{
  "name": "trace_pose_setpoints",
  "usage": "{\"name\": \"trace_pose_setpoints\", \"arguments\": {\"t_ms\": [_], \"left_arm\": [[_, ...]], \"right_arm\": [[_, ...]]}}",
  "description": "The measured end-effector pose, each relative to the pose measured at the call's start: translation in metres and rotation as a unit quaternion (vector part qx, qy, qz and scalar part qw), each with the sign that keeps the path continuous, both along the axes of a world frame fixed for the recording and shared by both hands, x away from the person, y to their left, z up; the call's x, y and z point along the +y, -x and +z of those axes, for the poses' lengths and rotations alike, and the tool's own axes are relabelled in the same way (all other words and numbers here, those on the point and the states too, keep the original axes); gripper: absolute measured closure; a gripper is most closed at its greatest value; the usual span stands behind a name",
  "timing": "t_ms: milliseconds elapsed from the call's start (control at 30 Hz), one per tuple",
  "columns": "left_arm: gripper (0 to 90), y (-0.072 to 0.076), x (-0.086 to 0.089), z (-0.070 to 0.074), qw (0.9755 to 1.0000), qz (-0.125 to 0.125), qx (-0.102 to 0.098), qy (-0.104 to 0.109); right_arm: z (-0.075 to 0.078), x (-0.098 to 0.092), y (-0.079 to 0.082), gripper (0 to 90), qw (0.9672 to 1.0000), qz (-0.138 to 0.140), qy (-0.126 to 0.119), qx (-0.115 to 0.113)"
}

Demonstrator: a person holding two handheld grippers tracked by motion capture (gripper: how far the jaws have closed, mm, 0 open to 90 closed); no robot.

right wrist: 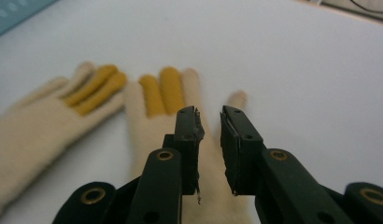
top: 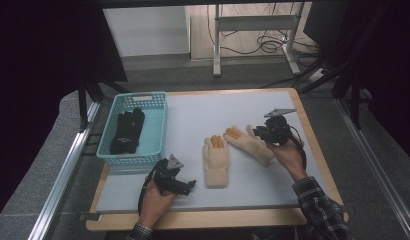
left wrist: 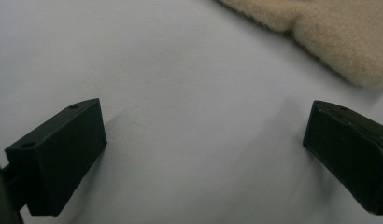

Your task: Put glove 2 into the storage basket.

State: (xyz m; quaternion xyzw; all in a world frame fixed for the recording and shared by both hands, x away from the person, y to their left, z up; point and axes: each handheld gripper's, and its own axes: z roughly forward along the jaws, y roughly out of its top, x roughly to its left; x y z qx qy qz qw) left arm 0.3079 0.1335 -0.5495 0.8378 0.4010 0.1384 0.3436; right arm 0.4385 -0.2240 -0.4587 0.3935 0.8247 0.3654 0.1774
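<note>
My right tongs [right wrist: 209,140] are standing slightly parted above the right cream glove [right wrist: 180,121], gripping nothing; my left tongs [left wrist: 203,154] are gaping wide over bare table [left wrist: 171,70], beside the left cream glove [top: 216,161]. Both gloves are lying flat mid-table, fingertips nearly touching. I am judging this the pairing step: next I need to pinch one glove and lay it on the other, then carry them to the blue basket [top: 155,132].

The tabletop [top: 213,112] is pale grey with a light wooden edge, standing on grey carpet [top: 33,165]. Metal rails [top: 63,172] run along both sides. Black curtains [top: 43,45] hang at left and right. Beyond, a white wall panel [top: 145,30] meets a wooden floor, where a grey desk frame [top: 253,30] stands over tangled black cables [top: 268,45].
</note>
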Motion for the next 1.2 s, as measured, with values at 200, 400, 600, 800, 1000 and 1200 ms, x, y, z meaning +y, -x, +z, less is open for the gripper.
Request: {"name": "trace_pose_setpoints", "arguments": {"t_ms": [200,400,600,800,1000,1200], "left_arm": [[0.0,0.0,0.0,0.0,1.0,0.0,0.0,0.0],[0.0,0.0,0.0,0.0,1.0,0.0,0.0,0.0],[0.0,0.0,0.0,0.0,1.0,0.0,0.0,0.0],[0.0,0.0,0.0,0.0,1.0,0.0,0.0,0.0],[0.0,0.0,0.0,0.0,1.0,0.0,0.0,0.0],[0.0,0.0,0.0,0.0,1.0,0.0,0.0,0.0]], "right_arm": [[-0.023,-0.023,0.0,73.1,0.9995,-0.019,-0.002,0.024],[-0.029,-0.025,0.0,72.3,0.9996,-0.015,-0.004,0.023],[-0.037,-0.029,-0.006,66.0,0.9996,-0.019,0.006,0.022],[-0.059,-0.03,-0.013,73.0,0.9986,-0.022,-0.002,0.048],[-0.048,-0.03,-0.004,86.4,0.9979,-0.013,-0.02,0.061],[-0.02,-0.02,0.02,86.5,0.9991,0.006,-0.03,0.03]]}}
